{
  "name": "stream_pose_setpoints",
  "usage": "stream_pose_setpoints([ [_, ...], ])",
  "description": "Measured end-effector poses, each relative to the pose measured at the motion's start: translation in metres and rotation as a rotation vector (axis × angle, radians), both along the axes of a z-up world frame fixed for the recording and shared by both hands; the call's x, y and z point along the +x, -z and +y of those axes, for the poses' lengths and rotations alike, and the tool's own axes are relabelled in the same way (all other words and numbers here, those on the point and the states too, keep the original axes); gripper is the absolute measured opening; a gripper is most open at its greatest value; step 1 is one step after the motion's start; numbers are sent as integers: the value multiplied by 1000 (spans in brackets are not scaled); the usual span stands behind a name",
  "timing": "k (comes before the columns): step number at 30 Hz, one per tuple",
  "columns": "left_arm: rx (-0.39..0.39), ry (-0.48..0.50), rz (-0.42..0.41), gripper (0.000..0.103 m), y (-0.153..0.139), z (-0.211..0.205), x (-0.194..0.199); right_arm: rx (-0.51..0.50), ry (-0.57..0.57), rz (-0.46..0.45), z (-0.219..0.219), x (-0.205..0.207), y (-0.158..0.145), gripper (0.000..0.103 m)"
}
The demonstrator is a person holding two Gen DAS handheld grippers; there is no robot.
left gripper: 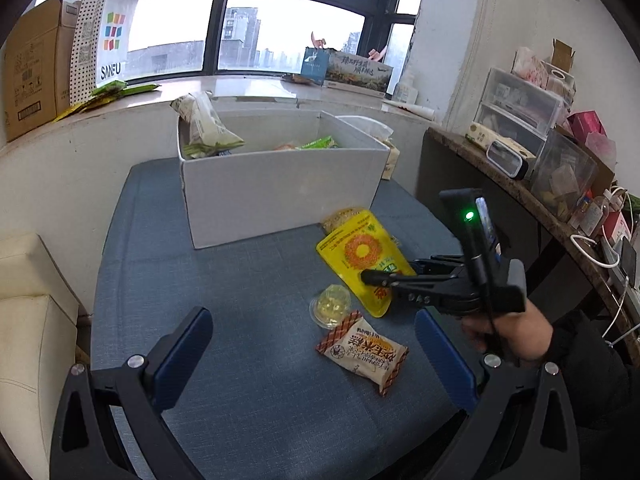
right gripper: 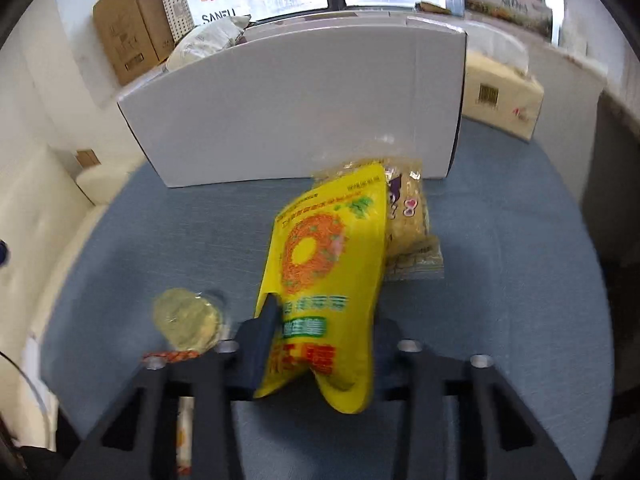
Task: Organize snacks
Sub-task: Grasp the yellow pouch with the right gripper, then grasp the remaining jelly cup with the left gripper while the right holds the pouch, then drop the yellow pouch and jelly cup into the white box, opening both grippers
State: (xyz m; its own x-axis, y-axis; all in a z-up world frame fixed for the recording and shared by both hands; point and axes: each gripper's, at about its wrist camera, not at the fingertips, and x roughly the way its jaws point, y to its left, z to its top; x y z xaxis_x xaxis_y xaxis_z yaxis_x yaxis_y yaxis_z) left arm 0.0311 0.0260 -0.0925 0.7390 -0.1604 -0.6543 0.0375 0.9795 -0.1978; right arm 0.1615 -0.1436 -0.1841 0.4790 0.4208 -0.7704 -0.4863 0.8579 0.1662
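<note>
Yellow snack bag (right gripper: 324, 292) pinched at lower end by right gripper (right gripper: 320, 344), raised near white box (right gripper: 296, 108). Left gripper (left gripper: 312, 356) held wide, empty, over blue table (left gripper: 240, 300). Risk judged: floppy bag slipped from pinch, or box wall snagged, jelly cup (left gripper: 331, 306) knocked.

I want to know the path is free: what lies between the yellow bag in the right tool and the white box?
In the right wrist view, a clear packet of pale snacks lies on the blue mat between the yellow bag and the white box.
</note>
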Motion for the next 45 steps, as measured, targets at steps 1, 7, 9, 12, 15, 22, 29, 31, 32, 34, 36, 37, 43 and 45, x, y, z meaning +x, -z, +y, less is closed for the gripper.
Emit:
stream_pose_setpoints([
  [1,1,1,2,103,1,-1,1,10,-1,-5,-2,-3,-2,31],
  [7,6,29,32,103,13,-8,11,106,14,-46,-28,-28,-28,28],
  [9,7,43,46,103,19,-13,18,156,31,-61,-41,-38,-38,28],
  [12,29,71,61,103,30,-23,33,240,57,-80,-64,-49,-57,28],
  [15,49,79,92,103,41,-34,53,277,91,-102,-81,-62,-70,28],
  [22,52,66,180,100,74,-44,97,303,111,-108,-101,-77,-74,28],
  [29,51,56,170,39,84,-41,95,318,121,-91,-106,-72,-65,28],
  [31,35,43,132,39,75,-36,90,317,117,-89,-104,-72,-63,28],
  [32,30,32,111,39,68,-33,88,318,115,-86,-104,-72,-62,28],
  [34,6,24,73,39,54,-28,83,318,109,-82,-101,-72,-61,28],
  [36,-12,21,33,39,37,-21,78,323,99,-81,-98,-71,-61,28],
  [37,-17,20,10,39,29,-19,73,329,95,-81,-97,-71,-61,28],
  [43,-43,1,-106,39,-19,0,69,374,64,-101,-86,-60,-77,28],
  [45,-46,-4,-136,39,-33,7,77,376,51,-128,-80,-52,-89,28],
])
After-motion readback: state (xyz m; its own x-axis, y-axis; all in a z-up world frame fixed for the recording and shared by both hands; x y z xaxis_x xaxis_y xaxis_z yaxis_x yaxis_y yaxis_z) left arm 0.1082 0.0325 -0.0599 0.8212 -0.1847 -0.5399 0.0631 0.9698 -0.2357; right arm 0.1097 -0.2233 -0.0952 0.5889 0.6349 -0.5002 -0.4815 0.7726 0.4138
